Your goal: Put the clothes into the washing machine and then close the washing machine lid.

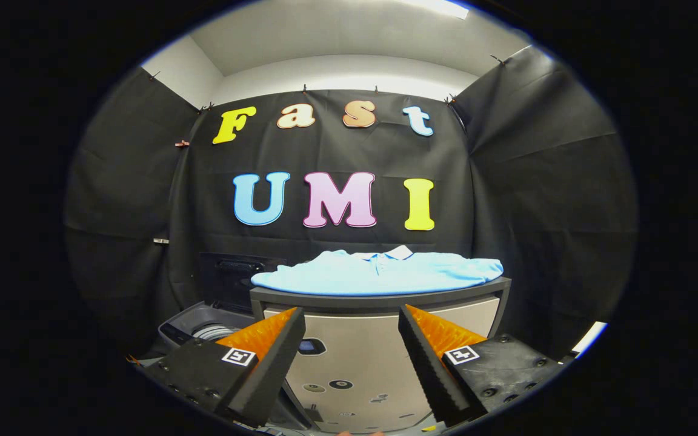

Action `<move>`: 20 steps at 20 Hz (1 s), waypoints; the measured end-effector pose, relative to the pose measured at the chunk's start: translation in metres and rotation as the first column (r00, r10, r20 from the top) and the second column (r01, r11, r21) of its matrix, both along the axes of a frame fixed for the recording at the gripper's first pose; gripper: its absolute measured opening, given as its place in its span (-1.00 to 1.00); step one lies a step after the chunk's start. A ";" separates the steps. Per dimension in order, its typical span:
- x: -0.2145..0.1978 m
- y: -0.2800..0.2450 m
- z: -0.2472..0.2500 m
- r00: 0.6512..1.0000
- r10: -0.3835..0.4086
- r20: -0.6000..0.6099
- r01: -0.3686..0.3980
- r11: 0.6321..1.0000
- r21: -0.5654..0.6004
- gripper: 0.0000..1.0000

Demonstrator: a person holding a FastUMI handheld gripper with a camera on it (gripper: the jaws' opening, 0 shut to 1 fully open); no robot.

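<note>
A: Where do you stand with the task right now?

B: At the very start, by my reading. Your gripper point(352, 348) has its fingers spread wide apart with nothing between them. The light blue polo shirt point(379, 272) lies flat on the tabletop point(379, 301), beyond the fingers and higher than them, untouched.

A: And the washing machine?

B: The washing machine point(203, 330) sits low, just beside the table on the far side of your left finger. Its lid point(231, 278) stands raised against the black cloth wall, and you can see part of the drum opening, so it looks ready to take the shirt.

A: So what does the next move call for?

B: You need to lift the gripper and carry it forward to the shirt's near edge, then pinch a fold of fabric. I judge the cloth will drape and trail once lifted, so take enough of it to clear the tabletop's rim before you swing over to the drum.
</note>
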State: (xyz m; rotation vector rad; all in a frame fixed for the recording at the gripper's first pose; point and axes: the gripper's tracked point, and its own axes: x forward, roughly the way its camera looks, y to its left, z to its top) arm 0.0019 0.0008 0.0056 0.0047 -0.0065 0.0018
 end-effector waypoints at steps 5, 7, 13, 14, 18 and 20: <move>0.001 0.001 -0.001 1.000 -0.002 -0.007 0.002 1.000 -0.003 0.95; 0.004 0.000 0.000 1.000 -0.006 -0.010 0.006 1.000 -0.004 0.94; 0.026 -0.006 0.022 0.999 -0.045 -0.015 0.045 0.999 -0.008 0.95; 0.032 -0.009 0.024 0.998 -0.057 -0.021 0.056 0.998 -0.018 0.95; 0.064 -0.013 0.042 0.995 -0.084 -0.053 0.082 0.996 -0.045 0.94; 0.082 -0.014 0.056 0.993 -0.093 -0.066 0.091 0.995 -0.042 0.95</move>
